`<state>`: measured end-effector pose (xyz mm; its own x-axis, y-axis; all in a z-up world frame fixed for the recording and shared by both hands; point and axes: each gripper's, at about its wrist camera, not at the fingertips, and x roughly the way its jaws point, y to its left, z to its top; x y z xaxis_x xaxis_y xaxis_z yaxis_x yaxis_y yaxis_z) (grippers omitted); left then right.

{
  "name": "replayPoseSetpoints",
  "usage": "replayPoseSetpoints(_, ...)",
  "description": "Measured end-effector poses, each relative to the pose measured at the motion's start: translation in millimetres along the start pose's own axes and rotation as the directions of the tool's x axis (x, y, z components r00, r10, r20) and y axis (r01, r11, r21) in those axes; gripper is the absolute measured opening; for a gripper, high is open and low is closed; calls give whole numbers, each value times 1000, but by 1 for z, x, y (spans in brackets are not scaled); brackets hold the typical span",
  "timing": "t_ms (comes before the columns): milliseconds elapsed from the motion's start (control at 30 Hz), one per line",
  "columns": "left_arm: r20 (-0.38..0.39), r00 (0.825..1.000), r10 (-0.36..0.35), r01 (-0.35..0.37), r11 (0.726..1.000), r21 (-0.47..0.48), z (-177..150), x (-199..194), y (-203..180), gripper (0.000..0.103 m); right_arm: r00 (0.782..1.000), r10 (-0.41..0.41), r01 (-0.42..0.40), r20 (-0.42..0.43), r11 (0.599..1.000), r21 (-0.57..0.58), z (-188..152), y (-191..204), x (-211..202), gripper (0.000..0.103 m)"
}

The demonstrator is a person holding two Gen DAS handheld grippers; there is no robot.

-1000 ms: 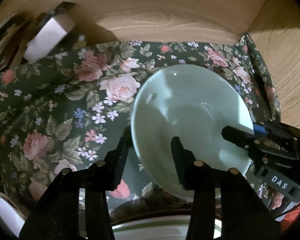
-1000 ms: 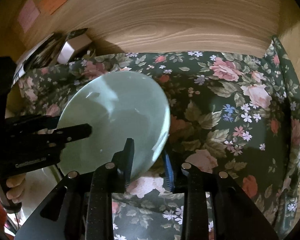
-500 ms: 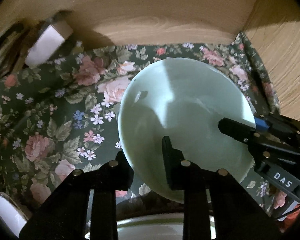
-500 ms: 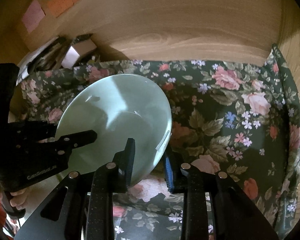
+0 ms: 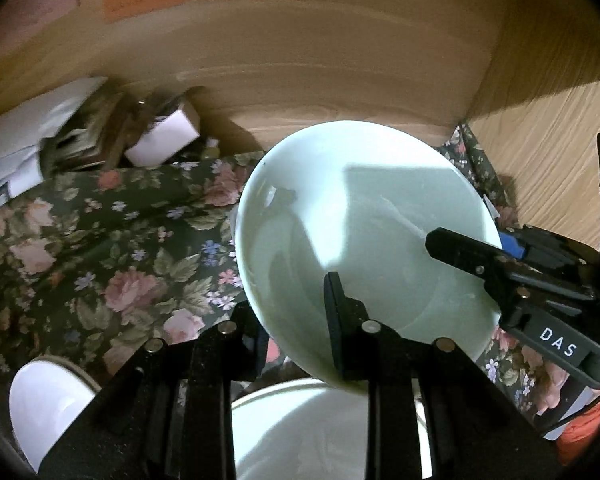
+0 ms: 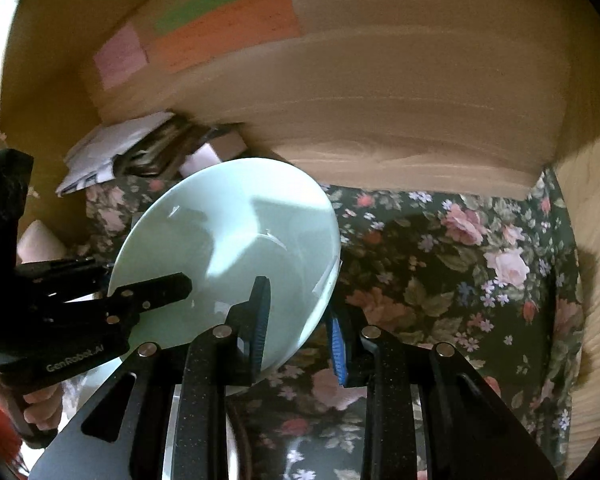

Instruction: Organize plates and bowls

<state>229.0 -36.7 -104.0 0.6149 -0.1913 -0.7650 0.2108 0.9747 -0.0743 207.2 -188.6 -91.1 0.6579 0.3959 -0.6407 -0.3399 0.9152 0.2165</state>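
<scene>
A pale green bowl hangs tilted above the floral cloth, held by its rim from two sides. My left gripper is shut on the near rim, one finger inside the bowl and the other behind it. My right gripper is shut on the right rim. In the right wrist view the same bowl fills the left half, with my right gripper clamped over its edge and my left gripper on its far side. A hand grips the left gripper's handle at the lower left.
A second pale dish lies right under the held bowl. A white dish sits at the cloth's near left. Papers and a small box crowd the back left corner. Wooden walls close the back and right; coloured notes are stuck on the back wall.
The left jaws closed onto the bowl's rim. Both grippers then rose with the bowl, which now hangs higher above the cloth, with more of the back wall in view.
</scene>
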Motion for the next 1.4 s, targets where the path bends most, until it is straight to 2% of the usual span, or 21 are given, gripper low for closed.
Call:
replayPoseSetpoints(600, 68, 995, 78, -71, 992, -100, -39, -65, 47, 25, 996, 92, -92, 2, 989, -114, -2, 74, -6, 24)
replayPoseSetpoints(967, 83, 988, 131, -117, 980, -162, -68, -96, 86, 25, 989, 147, -149, -27, 974, -170, -14, 123, 0, 24)
replayPoseSetpoints(1400, 66, 980, 188, -167, 956, -240, -114, -121, 129, 25, 974, 209, -223, -85, 946, -234, -28, 179, 14, 24)
